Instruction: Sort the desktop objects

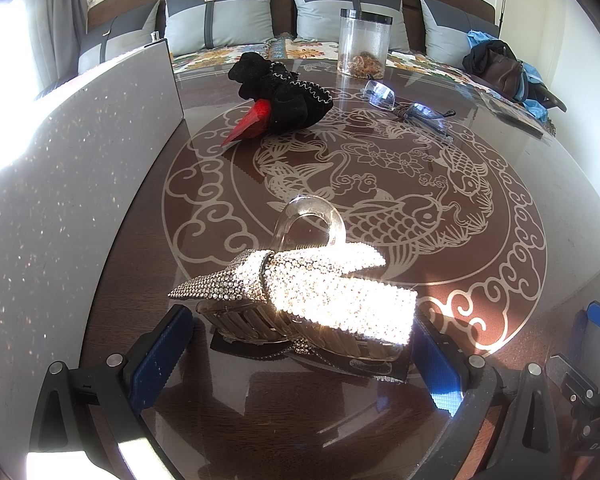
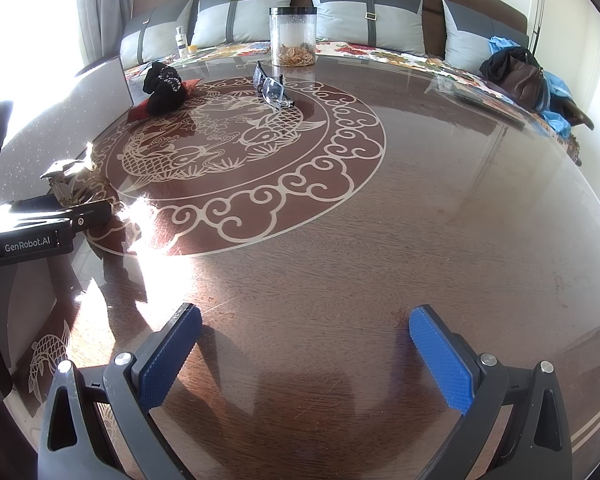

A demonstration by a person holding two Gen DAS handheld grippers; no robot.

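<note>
A rhinestone hair claw clip [image 1: 300, 292] lies on the glass-topped round table between the open blue pads of my left gripper [image 1: 300, 356]; the pads stand just apart from its two ends. The clip also shows in the right wrist view [image 2: 66, 182], beside the left gripper body. A black scrunchie [image 1: 284, 92] sits over a red clip [image 1: 248, 122] at the back. A pair of glasses [image 1: 404, 102] lies to its right. My right gripper [image 2: 304, 352] is open and empty over bare wood.
A grey speckled box [image 1: 80, 168] stands along the left side. A clear jar [image 1: 364, 42] with a black lid stands at the far edge. Behind are sofa cushions and a brown bag [image 2: 520, 78]. A small bottle [image 2: 181, 42] stands on the sofa.
</note>
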